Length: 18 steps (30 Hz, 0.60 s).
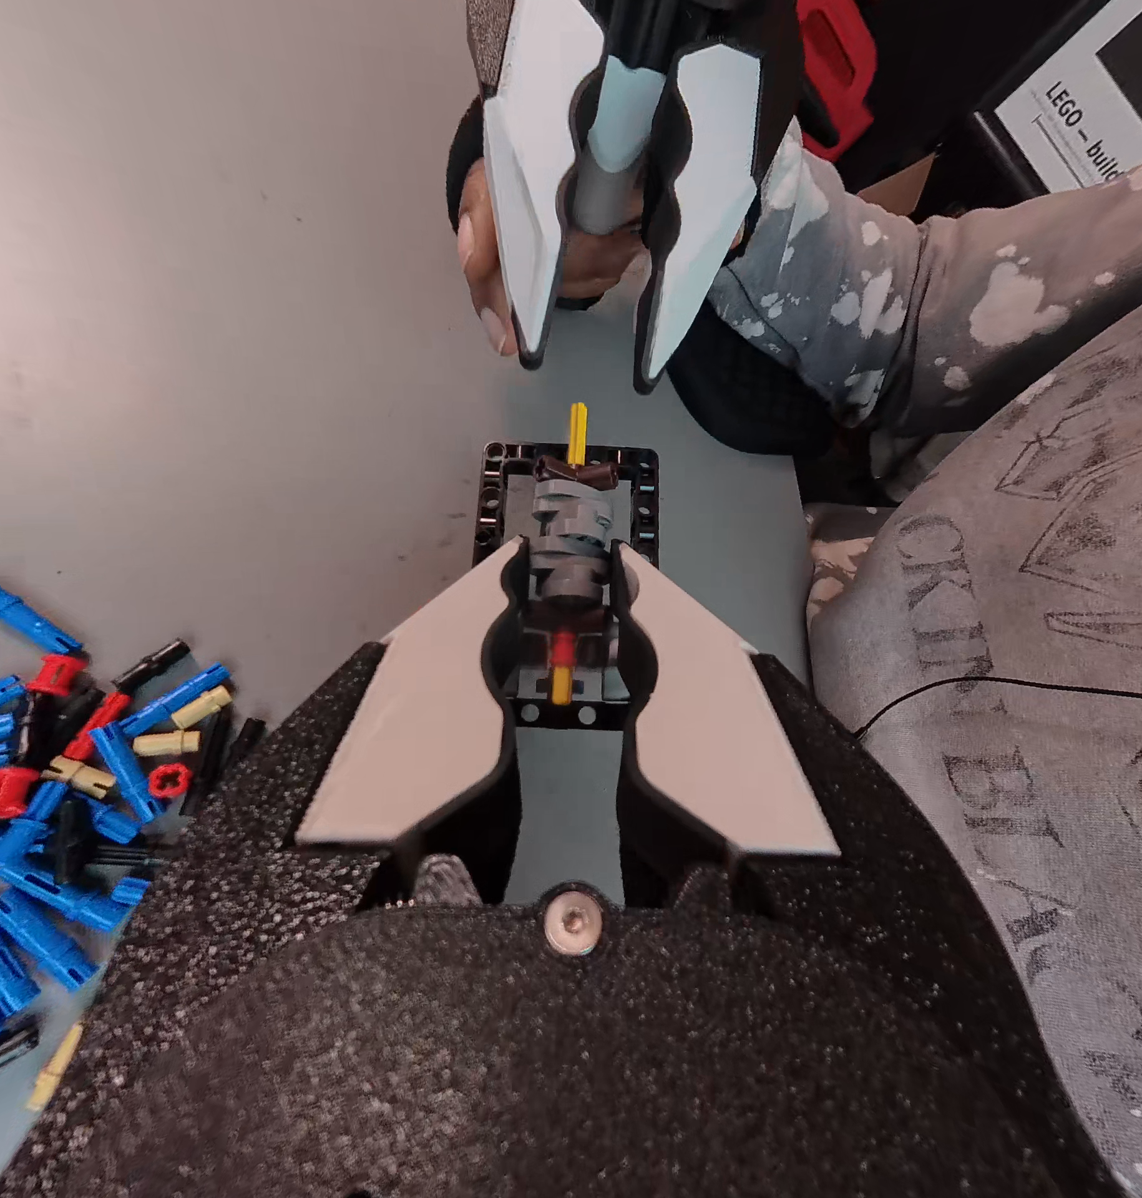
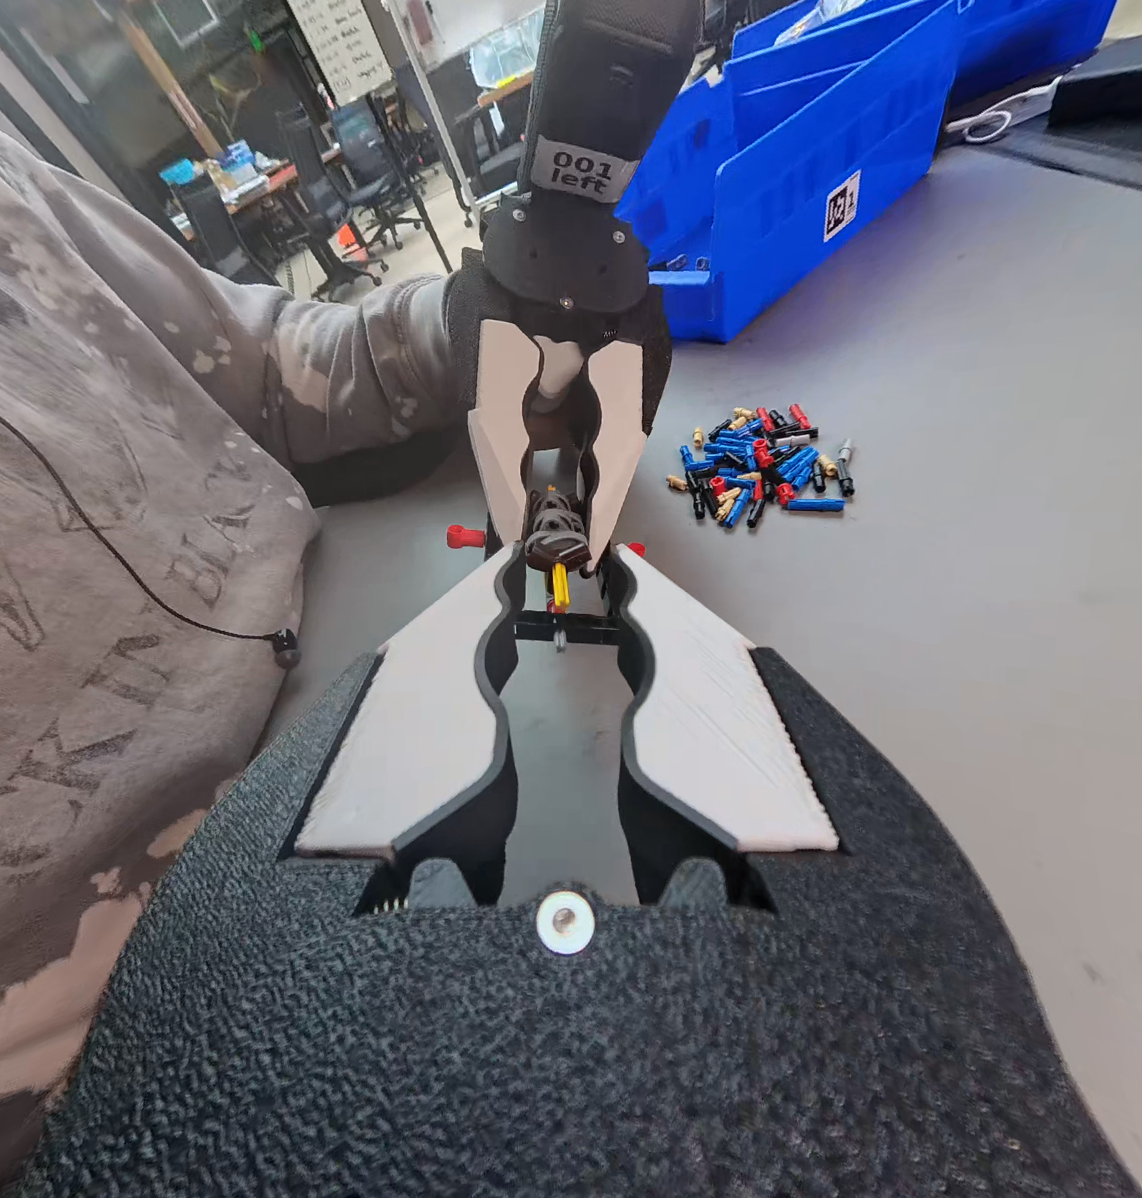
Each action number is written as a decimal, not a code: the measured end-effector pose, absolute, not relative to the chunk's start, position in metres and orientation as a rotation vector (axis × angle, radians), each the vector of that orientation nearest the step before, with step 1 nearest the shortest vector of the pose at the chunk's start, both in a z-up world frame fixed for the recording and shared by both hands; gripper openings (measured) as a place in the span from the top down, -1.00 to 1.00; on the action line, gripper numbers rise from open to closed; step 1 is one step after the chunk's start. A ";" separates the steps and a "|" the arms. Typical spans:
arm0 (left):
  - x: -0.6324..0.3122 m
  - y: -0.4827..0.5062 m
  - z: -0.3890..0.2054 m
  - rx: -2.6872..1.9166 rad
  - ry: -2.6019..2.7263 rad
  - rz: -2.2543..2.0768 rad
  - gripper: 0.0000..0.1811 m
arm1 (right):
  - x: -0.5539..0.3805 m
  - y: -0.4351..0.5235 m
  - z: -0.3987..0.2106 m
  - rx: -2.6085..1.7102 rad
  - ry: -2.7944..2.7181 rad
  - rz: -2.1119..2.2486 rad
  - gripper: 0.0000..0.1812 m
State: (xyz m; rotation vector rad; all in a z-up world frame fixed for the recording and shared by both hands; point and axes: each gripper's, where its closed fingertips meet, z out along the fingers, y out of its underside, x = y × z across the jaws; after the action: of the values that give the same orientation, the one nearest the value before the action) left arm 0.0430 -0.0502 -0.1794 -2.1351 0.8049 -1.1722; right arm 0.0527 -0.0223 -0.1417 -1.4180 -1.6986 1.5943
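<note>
A black rectangular beam frame (image 1: 490,493) lies on the grey table (image 1: 231,324). A yellow axle (image 1: 578,428) runs along it through a stack of grey drum parts (image 1: 571,512), a brown connector (image 1: 578,476) and a red bush (image 1: 562,648). My left gripper (image 1: 570,546) is shut on the grey stack from above. My right gripper (image 1: 588,373) is open and empty, just beyond the axle's far end and apart from it. In the right wrist view my right gripper (image 2: 567,551) faces the yellow axle tip (image 2: 560,587), with the left gripper (image 2: 559,555) behind it.
A pile of small blue, red, black and tan pins (image 1: 69,745) lies left of the frame; it also shows in the right wrist view (image 2: 759,463). Blue plastic bins (image 2: 815,162) stand at the back. The person's grey sleeve and torso (image 1: 1009,648) border the table. Spacing between my two grippers at the tips: around 5 cm.
</note>
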 end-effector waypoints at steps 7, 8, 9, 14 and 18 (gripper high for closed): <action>0.040 -0.048 -0.173 -2.096 0.771 -1.214 0.75 | 0.067 -0.018 -0.162 -1.393 -1.849 1.363 0.76; 0.039 -0.047 -0.171 -2.088 0.764 -1.220 0.75 | 0.067 -0.021 -0.163 -1.377 -1.862 1.364 0.78; 0.039 -0.047 -0.170 -2.079 0.759 -1.229 0.75 | 0.067 -0.024 -0.162 -1.362 -1.866 1.377 0.78; 0.039 -0.048 -0.167 -2.058 0.765 -1.236 0.75 | 0.062 -0.032 -0.159 -1.314 -1.866 1.391 0.92; 0.039 -0.049 -0.164 -2.044 0.770 -1.251 0.75 | 0.061 -0.033 -0.152 -1.270 -1.838 1.409 0.96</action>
State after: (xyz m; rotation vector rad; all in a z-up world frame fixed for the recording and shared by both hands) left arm 0.0393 -0.0493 -0.1643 -2.0440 0.7703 -1.2515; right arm 0.0613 -0.0326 -0.1522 -1.2703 -1.8379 1.4093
